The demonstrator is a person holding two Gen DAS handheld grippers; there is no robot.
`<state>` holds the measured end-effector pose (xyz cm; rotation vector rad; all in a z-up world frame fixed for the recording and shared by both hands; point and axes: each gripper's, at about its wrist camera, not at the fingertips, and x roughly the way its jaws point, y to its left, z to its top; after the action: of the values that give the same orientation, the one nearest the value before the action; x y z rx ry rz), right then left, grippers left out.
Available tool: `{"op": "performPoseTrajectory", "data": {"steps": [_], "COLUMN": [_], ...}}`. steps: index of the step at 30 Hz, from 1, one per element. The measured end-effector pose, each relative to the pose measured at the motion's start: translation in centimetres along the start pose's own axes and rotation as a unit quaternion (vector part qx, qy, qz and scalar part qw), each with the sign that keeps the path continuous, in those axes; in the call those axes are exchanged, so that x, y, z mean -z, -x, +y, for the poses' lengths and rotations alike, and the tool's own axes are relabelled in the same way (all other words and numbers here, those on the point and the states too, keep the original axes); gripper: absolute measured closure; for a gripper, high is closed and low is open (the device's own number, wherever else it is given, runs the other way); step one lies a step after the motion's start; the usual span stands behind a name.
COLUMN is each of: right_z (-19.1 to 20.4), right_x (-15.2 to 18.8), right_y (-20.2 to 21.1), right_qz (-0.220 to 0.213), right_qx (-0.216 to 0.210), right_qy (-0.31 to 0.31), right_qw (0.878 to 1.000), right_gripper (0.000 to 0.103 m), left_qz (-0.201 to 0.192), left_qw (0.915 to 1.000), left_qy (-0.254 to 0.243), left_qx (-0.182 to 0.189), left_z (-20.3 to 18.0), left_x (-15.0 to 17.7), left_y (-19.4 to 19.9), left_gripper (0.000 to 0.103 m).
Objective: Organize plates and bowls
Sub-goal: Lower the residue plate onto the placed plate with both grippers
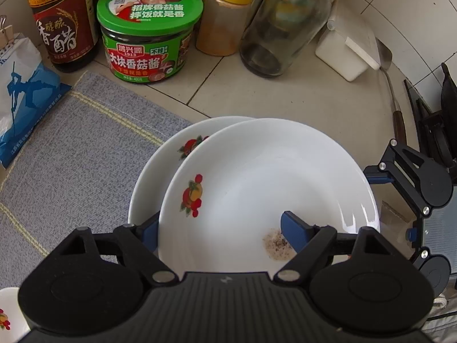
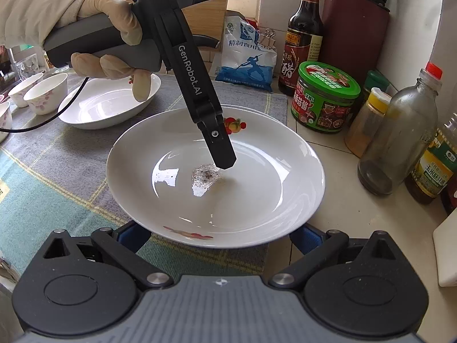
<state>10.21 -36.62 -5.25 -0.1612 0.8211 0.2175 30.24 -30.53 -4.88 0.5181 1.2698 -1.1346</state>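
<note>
A white plate (image 1: 271, 171) (image 2: 242, 194) with fruit decals and a speckled stain lies offset on a second matching plate (image 1: 160, 165) (image 2: 257, 112). My left gripper (image 1: 222, 228) points down into the top plate, jaws apart. One finger (image 1: 294, 230) (image 2: 221, 148) rests by the stain and the other (image 1: 150, 228) stands outside the left rim. My right gripper (image 2: 220, 237) is open at the near rim, with both fingers partly hidden beneath the plate. One of its fingers (image 1: 374, 177) reaches under the right rim. A gloved hand (image 2: 108, 8) holds the left gripper.
A white oval dish (image 2: 108, 105) and small floral bowls (image 2: 45, 91) sit on the grey-blue cloth (image 1: 85, 157) to the left. Behind stand a vinegar bottle (image 1: 65, 20), green-lidded jar (image 1: 148, 31), yellow-capped jar (image 1: 225, 17), glass bottle (image 1: 285, 25), salt bag (image 2: 248, 57) and oil bottle (image 2: 434, 165).
</note>
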Motion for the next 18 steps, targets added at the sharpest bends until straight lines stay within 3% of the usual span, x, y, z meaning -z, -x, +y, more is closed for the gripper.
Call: {"op": "performPoseTrajectory", "data": {"steps": [18], "right_z": [0.16], "right_x": [0.39], "right_y": [0.99], "right_qz": [-0.011], "right_qx": [0.006], "right_qy": [-0.007], "right_qw": [1.000], "right_gripper": [0.000], "left_qz": [-0.011], "left_qw": [0.9997], "left_qy": [-0.001], "left_qx": [-0.022], "left_z": [0.03], "left_x": [0.30], "left_y": [0.94], "left_gripper": [0.019]}}
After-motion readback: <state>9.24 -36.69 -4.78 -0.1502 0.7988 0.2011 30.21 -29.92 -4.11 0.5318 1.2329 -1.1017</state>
